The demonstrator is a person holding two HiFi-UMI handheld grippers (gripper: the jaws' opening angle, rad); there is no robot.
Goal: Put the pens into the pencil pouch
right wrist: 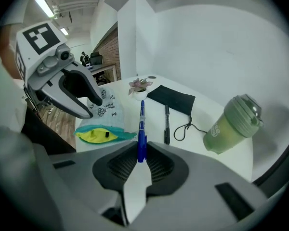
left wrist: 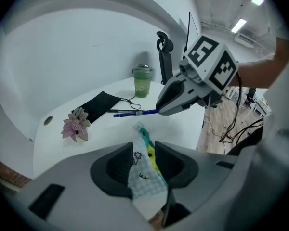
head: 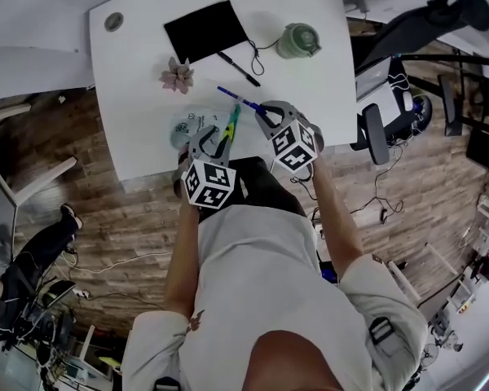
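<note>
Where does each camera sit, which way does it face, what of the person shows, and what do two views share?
Head view: on the person's head, facing steeply down at the table; torso, forearms, left gripper and right gripper show.
Left gripper view: on the left gripper, facing along its fingers, shut on the pouch; the right forearm shows.
Right gripper view: on the right gripper, facing along its fingers, shut on the blue pen.
Both gripper views share the cup and black pen.
</note>
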